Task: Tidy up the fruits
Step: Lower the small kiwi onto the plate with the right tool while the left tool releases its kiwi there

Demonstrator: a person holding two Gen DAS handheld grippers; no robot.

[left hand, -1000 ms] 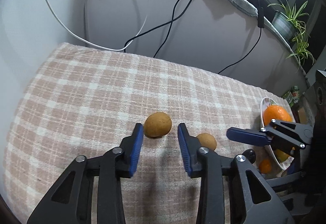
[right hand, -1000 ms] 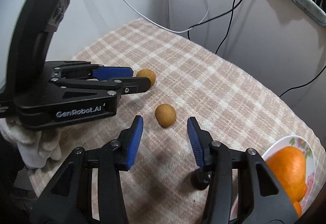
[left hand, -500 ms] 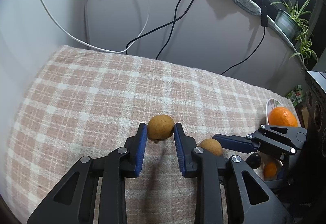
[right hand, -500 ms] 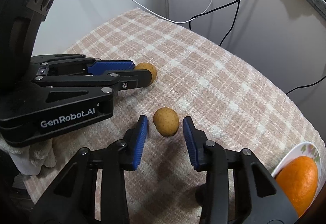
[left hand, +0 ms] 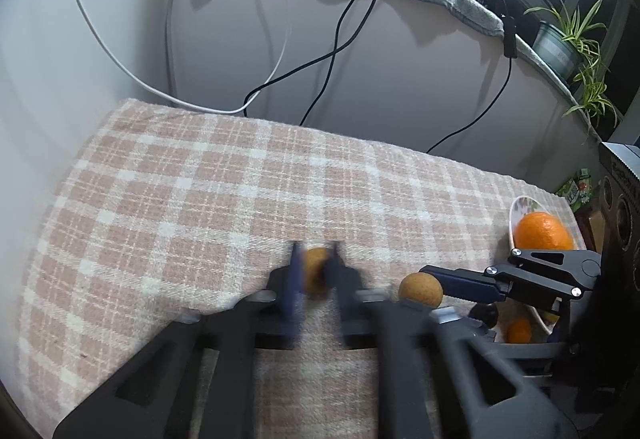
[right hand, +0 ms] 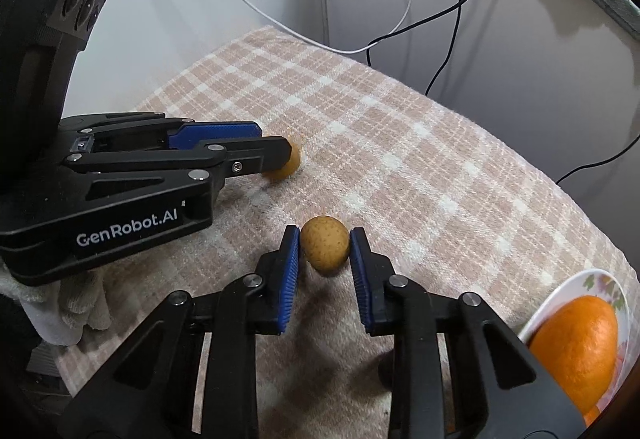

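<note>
Each gripper, left [left hand: 315, 275] and right [right hand: 325, 251], pinches one small fruit [right hand: 324, 248] mid-cloth [right hand: 400, 167]. The fruits look light, firm and prone to roll, so grip across the middle.

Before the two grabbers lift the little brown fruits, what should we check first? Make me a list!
1. Left hand-held gripper closed on its small brown fruit: ok, though that view is blurred.
2. Right hand-held gripper squeezing the second brown fruit: cannot tell; the pads sit right beside it, contact is unclear.
3. Second fruit centred between the right pads: ok.
4. Plate has room beside the big orange: cannot tell; it is cut off at the edge.
5. Nothing on the checked cloth between the fruits and the plate: ok.
</note>
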